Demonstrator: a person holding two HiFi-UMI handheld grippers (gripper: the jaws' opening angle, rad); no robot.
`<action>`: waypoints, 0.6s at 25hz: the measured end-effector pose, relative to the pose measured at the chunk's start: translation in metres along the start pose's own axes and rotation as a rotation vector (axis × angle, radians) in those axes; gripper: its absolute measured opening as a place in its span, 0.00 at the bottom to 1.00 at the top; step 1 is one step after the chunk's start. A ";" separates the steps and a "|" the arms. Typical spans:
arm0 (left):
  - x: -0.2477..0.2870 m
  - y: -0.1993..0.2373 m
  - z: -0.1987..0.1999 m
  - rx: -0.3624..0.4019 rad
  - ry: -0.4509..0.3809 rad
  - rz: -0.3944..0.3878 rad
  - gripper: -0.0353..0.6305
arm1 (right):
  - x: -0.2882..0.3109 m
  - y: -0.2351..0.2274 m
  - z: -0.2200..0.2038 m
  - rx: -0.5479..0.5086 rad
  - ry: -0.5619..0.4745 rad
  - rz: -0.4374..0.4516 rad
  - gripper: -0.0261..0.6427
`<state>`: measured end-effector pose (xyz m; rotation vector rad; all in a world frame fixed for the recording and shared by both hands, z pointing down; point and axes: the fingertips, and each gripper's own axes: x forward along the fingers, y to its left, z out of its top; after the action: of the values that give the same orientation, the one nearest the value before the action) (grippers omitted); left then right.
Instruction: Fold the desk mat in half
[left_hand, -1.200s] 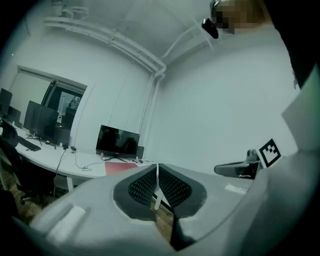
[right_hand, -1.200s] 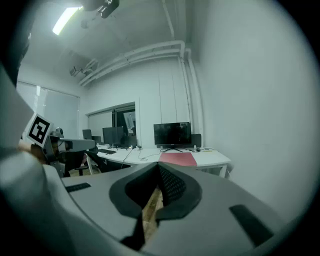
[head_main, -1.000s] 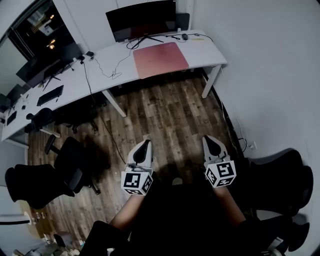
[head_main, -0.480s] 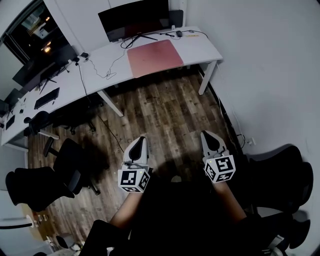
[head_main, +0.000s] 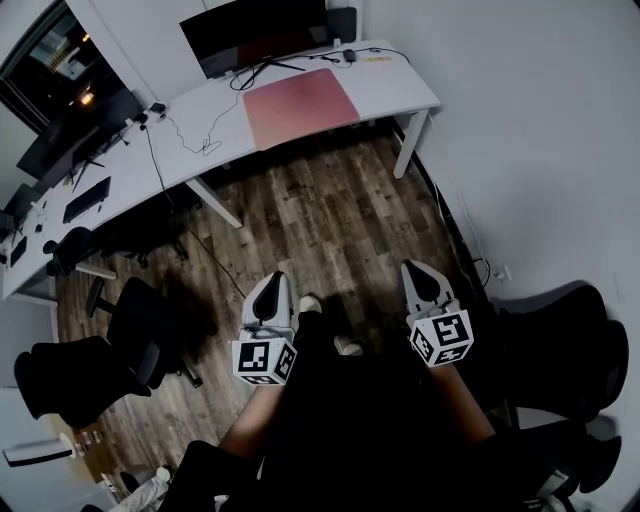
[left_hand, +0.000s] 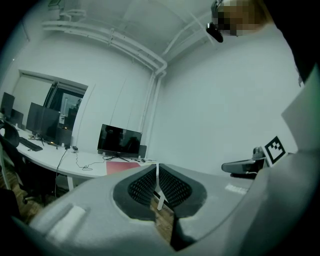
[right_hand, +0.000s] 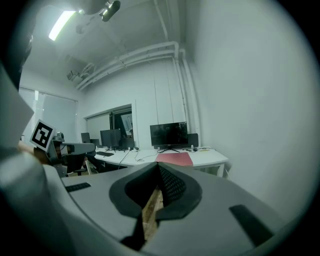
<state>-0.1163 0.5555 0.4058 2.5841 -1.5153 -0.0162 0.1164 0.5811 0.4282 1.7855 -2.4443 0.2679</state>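
Observation:
A reddish desk mat (head_main: 300, 107) lies flat on the white desk (head_main: 395, 90) at the far side of the room, in front of a dark monitor (head_main: 255, 35). It also shows small in the left gripper view (left_hand: 121, 167) and the right gripper view (right_hand: 174, 159). Both grippers are held low over the wooden floor, far from the desk. My left gripper (head_main: 270, 287) is shut with nothing in it, its jaws together (left_hand: 157, 170). My right gripper (head_main: 419, 272) is likewise shut and empty (right_hand: 159, 169).
Wooden floor (head_main: 330, 230) lies between me and the desk. Black office chairs stand at the left (head_main: 150, 320) and right (head_main: 560, 340). A white wall (head_main: 540, 150) runs along the right. A second long desk (head_main: 90, 190) with screens and cables extends left.
The desk and mat have slid up and left in the head view. A light shoe has appeared between the grippers. Both grippers stay shut in about the same places.

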 end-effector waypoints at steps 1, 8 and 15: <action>0.004 0.000 -0.001 0.000 0.003 -0.003 0.09 | 0.003 -0.003 0.001 -0.001 0.001 -0.003 0.04; 0.041 0.013 -0.003 -0.004 0.018 -0.019 0.09 | 0.030 -0.018 0.005 -0.004 0.021 -0.024 0.04; 0.107 0.051 -0.010 -0.029 0.035 -0.037 0.09 | 0.094 -0.039 0.008 0.006 0.040 -0.041 0.04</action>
<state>-0.1069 0.4391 0.4290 2.5757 -1.4448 0.0026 0.1246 0.4806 0.4408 1.8123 -2.3789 0.3046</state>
